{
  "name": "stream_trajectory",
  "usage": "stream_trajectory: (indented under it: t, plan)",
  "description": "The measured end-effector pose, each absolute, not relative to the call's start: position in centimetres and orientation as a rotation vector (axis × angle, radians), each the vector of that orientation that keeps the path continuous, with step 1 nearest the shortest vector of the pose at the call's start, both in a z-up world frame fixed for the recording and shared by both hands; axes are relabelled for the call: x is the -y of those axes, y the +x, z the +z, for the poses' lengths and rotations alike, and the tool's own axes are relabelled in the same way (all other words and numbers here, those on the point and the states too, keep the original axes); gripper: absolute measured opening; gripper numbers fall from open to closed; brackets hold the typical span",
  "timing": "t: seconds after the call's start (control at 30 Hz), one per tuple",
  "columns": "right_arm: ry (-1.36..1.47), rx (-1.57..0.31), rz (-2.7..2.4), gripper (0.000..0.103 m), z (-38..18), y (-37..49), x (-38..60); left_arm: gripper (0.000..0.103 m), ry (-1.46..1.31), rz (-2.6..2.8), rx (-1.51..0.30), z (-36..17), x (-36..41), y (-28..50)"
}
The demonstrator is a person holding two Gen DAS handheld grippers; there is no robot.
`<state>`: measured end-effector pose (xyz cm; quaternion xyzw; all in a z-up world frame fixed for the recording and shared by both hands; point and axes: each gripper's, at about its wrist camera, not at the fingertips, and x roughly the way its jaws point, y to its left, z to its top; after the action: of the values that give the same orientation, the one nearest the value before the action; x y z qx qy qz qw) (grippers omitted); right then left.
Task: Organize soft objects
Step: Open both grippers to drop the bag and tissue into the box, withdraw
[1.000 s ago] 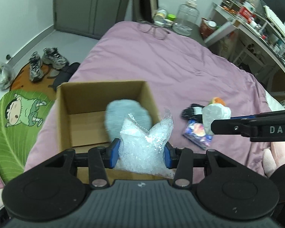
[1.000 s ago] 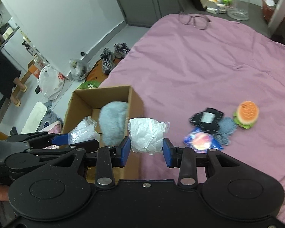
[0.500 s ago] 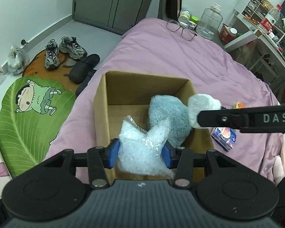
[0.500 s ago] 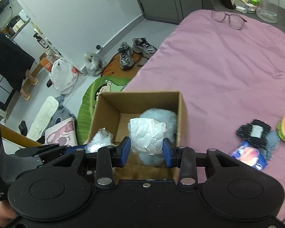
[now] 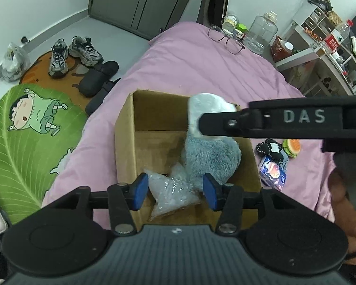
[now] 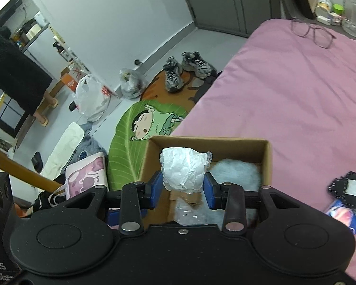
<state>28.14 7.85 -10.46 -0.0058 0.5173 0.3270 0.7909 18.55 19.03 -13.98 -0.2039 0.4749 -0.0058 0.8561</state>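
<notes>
Tongs (image 5: 174,191) opening inside box (image 5: 124,142) walls.

A: Where was the left tool (image 5: 175,191)?
B: Over the cardboard box (image 5: 125,142), jaws opening, pads clear of the clear plastic bag (image 5: 170,194) lying inside beside a blue plush (image 5: 211,156).

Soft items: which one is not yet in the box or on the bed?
The white crumpled paper wad, clamped in the right gripper above the cardboard box.
</notes>
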Motion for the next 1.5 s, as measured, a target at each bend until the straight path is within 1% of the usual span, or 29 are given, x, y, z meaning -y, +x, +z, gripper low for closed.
stream_trajectory:
  t: [0.07,0.13,0.17,0.2,0.33,0.4,0.5,0.6,0.87,1.03,1.07,1.1,1.2,1.3,1.37,1.43,1.47,1.5]
  plan:
    - [-0.007,-1.118,0.720,0.039,-10.6,28.0,-8.3,0.049,-0.437,-0.012,-1.000,-14.1,-19.1,18.5]
    - [-0.002,-1.124,0.731,0.044,-10.7,28.0,-8.5,0.049,-0.438,-0.012,-1.004,-14.2,-19.1,18.6]
    - [0.000,-1.125,0.728,0.049,-10.8,28.0,-8.4,0.050,-0.438,-0.010,-1.007,-14.2,-19.0,18.6]
    - [0.000,-1.120,0.721,0.051,-10.8,27.9,-8.3,0.050,-0.438,-0.008,-1.009,-14.2,-18.9,18.5]
    - [0.006,-1.120,0.706,0.052,-10.6,27.9,-6.9,0.051,-0.427,0.003,-1.009,-14.1,-18.6,18.5]
    - [0.001,-1.115,0.692,0.056,-10.3,27.8,-5.9,0.055,-0.419,0.016,-1.010,-14.0,-18.3,18.7]
    - [0.007,-1.105,0.673,0.058,-9.8,27.6,-4.3,0.058,-0.414,0.024,-1.000,-13.7,-17.7,18.9]
    - [0.011,-1.089,0.658,0.062,-9.2,27.5,-2.3,0.059,-0.403,0.025,-1.006,-13.5,-16.7,19.2]
    - [0.013,-1.076,0.589,0.066,-8.4,27.5,2.3,0.060,-0.348,0.000,-0.990,-11.6,-13.6,19.7]
    - [0.021,-1.058,0.564,0.071,-7.7,27.2,5.0,0.069,-0.336,-0.004,-0.985,-10.5,-11.8,19.9]
    - [0.025,-1.053,0.559,0.075,-7.5,27.1,5.5,0.070,-0.341,-0.003,-0.987,-10.3,-11.6,20.0]
    - [0.027,-1.048,0.556,0.080,-7.4,27.1,6.0,0.071,-0.348,-0.003,-0.989,-10.2,-11.3,20.0]
    - [0.027,-1.024,0.546,0.086,-6.9,26.8,7.4,0.074,-0.348,0.004,-1.002,-9.8,-10.4,20.0]
    - [0.034,-1.013,0.535,0.091,-6.6,26.6,8.7,0.074,-0.332,0.018,-1.010,-9.4,-9.3,20.0]
    - [0.043,-1.011,0.526,0.091,-6.5,26.5,9.7,0.075,-0.333,0.017,-1.013,-9.2,-8.8,20.0]
    - [0.054,-1.014,0.513,0.094,-6.6,26.5,10.7,0.081,-0.318,0.016,-1.007,-8.8,-8.1,19.9]
    - [0.059,-1.018,0.506,0.100,-6.6,26.4,11.1,0.088,-0.311,0.018,-1.003,-8.7,-7.7,19.9]
    - [0.063,-1.019,0.497,0.103,-6.7,26.4,11.6,0.092,-0.305,0.017,-0.997,-8.6,-7.4,19.8]
